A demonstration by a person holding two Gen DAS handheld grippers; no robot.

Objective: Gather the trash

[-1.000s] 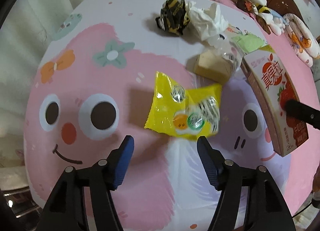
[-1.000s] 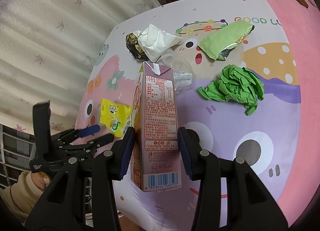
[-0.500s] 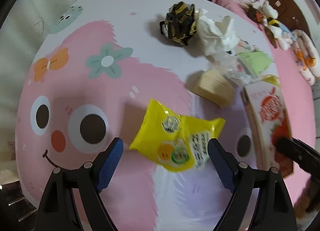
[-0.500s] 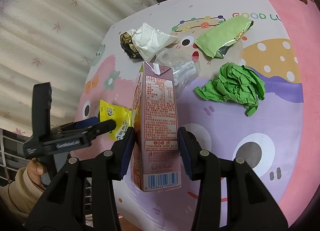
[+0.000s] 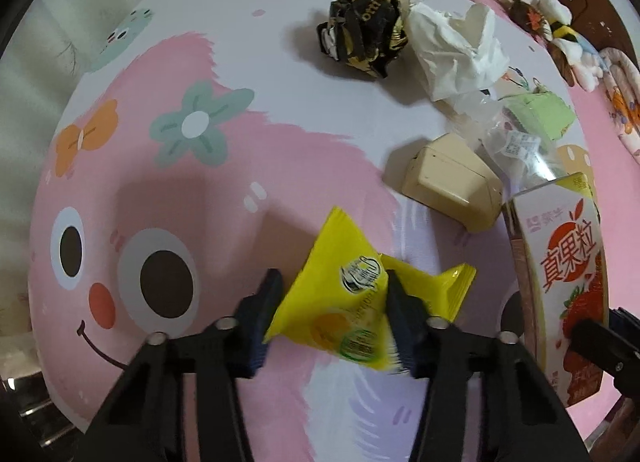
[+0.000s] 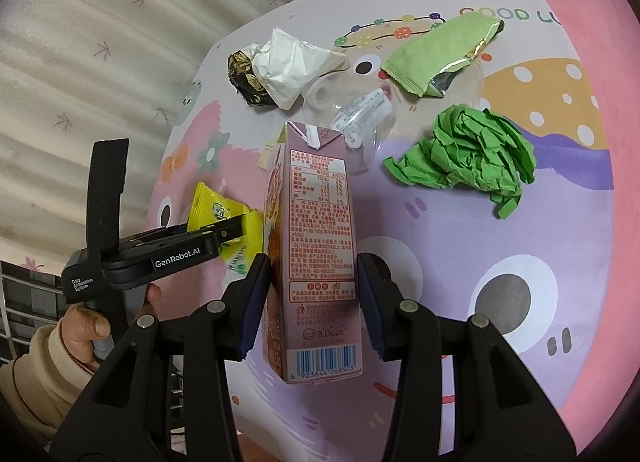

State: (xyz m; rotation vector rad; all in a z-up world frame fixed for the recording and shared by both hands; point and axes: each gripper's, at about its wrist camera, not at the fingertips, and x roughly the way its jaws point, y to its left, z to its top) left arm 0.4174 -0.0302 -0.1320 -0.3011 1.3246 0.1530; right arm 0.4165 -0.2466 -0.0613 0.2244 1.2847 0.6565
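I see the cartoon-print tablecloth (image 5: 192, 166) spread under everything. On my right gripper (image 6: 312, 298), the jaws pinch the pink drink carton (image 6: 316, 246) upright by its two broad sides, barcode end toward the camera. My left gripper (image 5: 332, 310) has its jaws squeezed onto the yellow snack packet (image 5: 348, 302), which buckles between the pads just left of the carton. Beyond them lie crumpled green paper (image 6: 468, 158), a light green wrapper (image 6: 436, 54), white tissue (image 5: 452, 50) touching a crumpled black-and-gold wrapper (image 5: 364, 34), a clear plastic bag (image 6: 352, 110) and a small beige box (image 5: 448, 186). A hand (image 6: 92, 322) grips the left tool's handle.
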